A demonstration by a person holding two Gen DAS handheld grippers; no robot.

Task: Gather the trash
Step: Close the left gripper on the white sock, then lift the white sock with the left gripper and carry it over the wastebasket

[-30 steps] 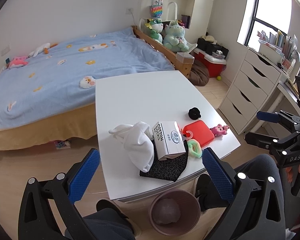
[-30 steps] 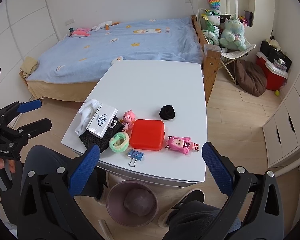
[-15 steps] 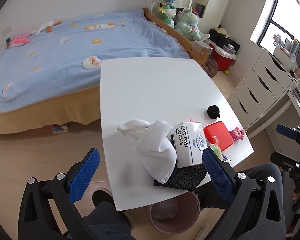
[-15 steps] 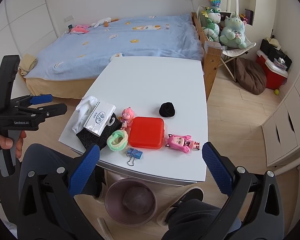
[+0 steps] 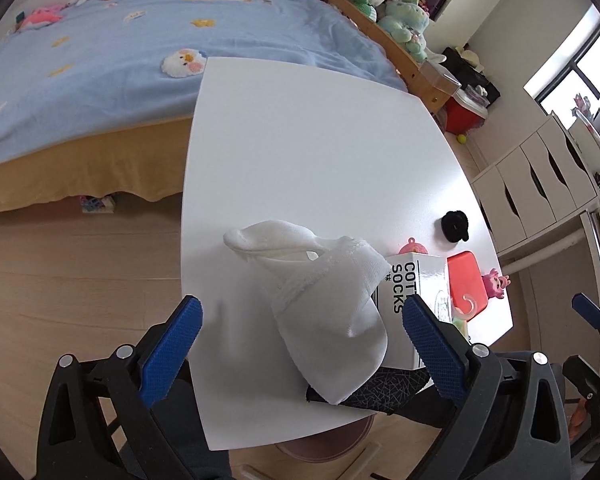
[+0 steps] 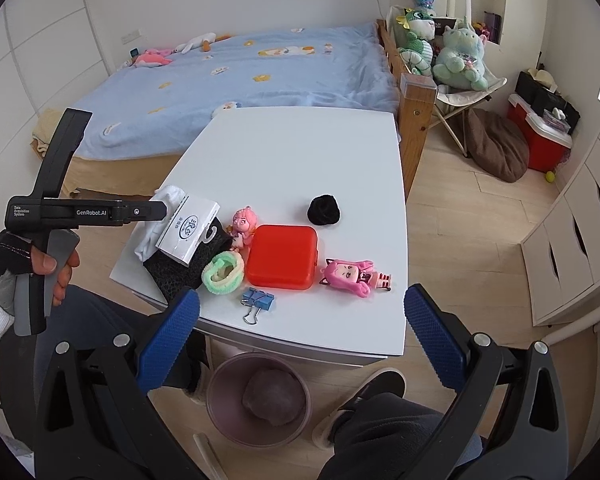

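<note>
Both the left gripper (image 5: 300, 344) and right gripper (image 6: 302, 330) gape wide, holding nothing. A white sock (image 5: 332, 304) lies between the left jaws; below the right jaws, the bin (image 6: 258, 398) holds one wad. Beyond, table (image 6: 300, 160) clutter awaits, so collecting looks barely started.
</note>
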